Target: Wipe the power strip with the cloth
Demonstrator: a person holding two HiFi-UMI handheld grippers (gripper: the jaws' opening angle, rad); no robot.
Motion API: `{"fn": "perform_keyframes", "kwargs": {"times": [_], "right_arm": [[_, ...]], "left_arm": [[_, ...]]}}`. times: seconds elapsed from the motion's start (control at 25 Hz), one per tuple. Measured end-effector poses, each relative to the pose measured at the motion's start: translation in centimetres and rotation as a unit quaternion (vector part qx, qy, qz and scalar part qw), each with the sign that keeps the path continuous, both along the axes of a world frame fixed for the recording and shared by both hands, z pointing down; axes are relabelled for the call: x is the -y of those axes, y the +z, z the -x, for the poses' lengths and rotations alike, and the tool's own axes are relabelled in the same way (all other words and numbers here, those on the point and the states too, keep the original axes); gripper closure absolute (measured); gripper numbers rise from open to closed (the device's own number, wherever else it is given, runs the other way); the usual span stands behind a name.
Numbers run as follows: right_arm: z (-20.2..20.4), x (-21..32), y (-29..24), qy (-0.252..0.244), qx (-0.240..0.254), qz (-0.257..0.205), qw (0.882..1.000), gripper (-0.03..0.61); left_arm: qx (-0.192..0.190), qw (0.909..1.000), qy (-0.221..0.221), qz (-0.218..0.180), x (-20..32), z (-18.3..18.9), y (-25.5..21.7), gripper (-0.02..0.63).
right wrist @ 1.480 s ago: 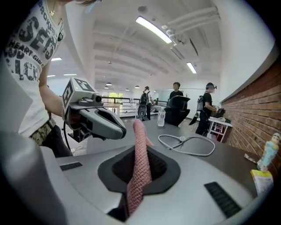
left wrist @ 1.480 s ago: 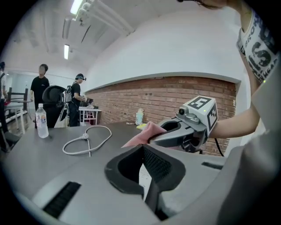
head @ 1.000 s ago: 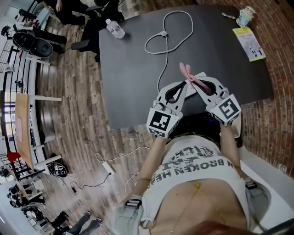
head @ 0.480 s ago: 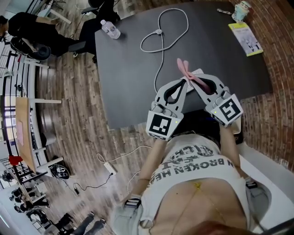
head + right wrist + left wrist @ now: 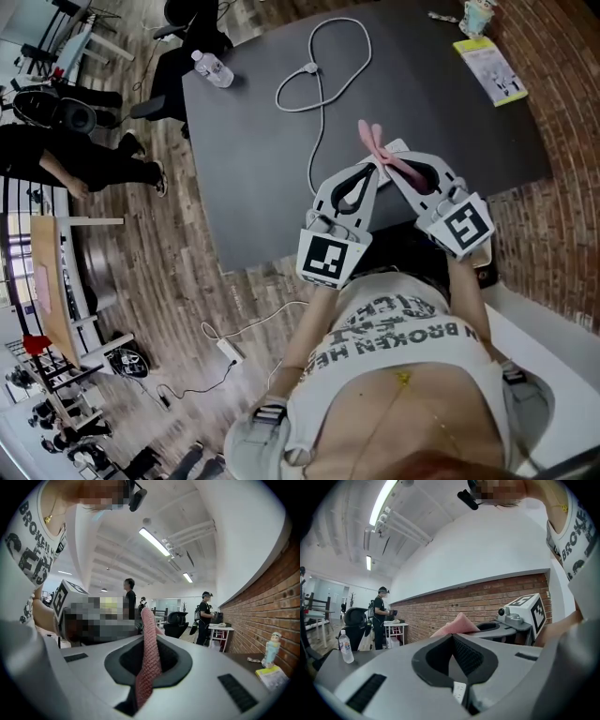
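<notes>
Nearest to us, our two hands hold the grippers out over the near edge of the dark table, with the marker cubes toward our body and the tips angled in toward each other. The left gripper has its jaws pressed together, and we see nothing between the pads in its own view. The right gripper, just beside it on the right, has its jaws pinching the pink cloth. The cloth runs up the slot between the pads and sticks out past the tips as a narrow strip pointing far and slightly left.

The white power strip lies on the table right under the two tips, between the gripper bodies. Most of it is covered, and we cannot tell whether cloth or jaws touch it. From there a white cable runs away across the table and curls into a loop near the far edge.

Farther off, a clear water bottle stands at the far left corner of the table. A yellow-green booklet lies at the far right, with a small pale object just beyond it.
</notes>
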State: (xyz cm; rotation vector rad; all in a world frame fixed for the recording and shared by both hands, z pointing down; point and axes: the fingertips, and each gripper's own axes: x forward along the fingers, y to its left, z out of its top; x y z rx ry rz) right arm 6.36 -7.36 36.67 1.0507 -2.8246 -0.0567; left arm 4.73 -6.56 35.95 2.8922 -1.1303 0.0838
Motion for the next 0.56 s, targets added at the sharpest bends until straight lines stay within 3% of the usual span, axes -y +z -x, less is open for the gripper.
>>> {"fn": "perform_keyframes", "kwargs": {"times": [0.56], "right_arm": [[2.0,0.7,-0.1,-0.007,-0.004,-0.002,1.000,0.561]], "left_arm": [[0.012,0.9999,-0.005,0.003,0.7,1.3,0.7,0.606]]}}
